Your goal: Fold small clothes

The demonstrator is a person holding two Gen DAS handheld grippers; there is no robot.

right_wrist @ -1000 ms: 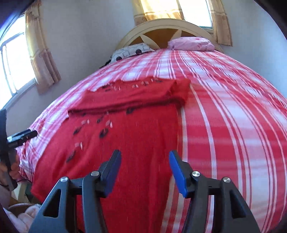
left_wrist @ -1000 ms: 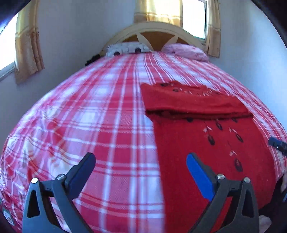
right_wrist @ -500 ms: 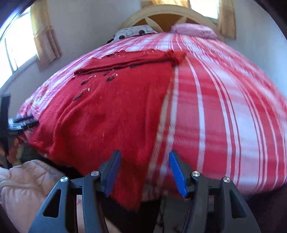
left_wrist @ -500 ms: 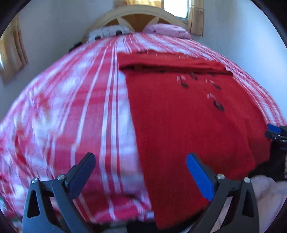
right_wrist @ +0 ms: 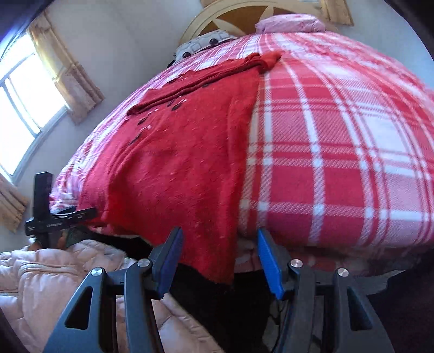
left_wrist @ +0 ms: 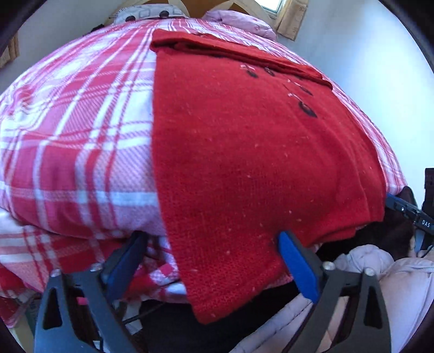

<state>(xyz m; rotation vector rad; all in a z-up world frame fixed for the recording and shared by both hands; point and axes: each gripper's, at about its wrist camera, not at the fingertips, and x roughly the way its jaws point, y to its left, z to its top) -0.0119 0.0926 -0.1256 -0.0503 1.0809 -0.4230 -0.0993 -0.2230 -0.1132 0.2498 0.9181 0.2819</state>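
A red knit garment [left_wrist: 244, 152] with small dark embroidered marks lies flat on the plaid bed, its far end folded over. Its near hem hangs over the bed's front edge. My left gripper [left_wrist: 214, 260] is open, its jaws either side of the hanging left corner of the hem. My right gripper [right_wrist: 217, 258] is open, its jaws either side of the hanging right corner of the garment [right_wrist: 184, 163]. Neither gripper's pads touch the cloth that I can see.
The bed carries a red and white plaid blanket [left_wrist: 67, 135], also seen in the right wrist view [right_wrist: 339, 149]. Pillows [right_wrist: 290, 21] and a wooden headboard lie at the far end. A pale pink padded jacket [right_wrist: 40, 285] is below the bed edge. A window [right_wrist: 21, 89] is at left.
Both grippers have drawn back and down from over the garment to the bed's front edge, and now straddle the hanging hem corners. Both stayed open.
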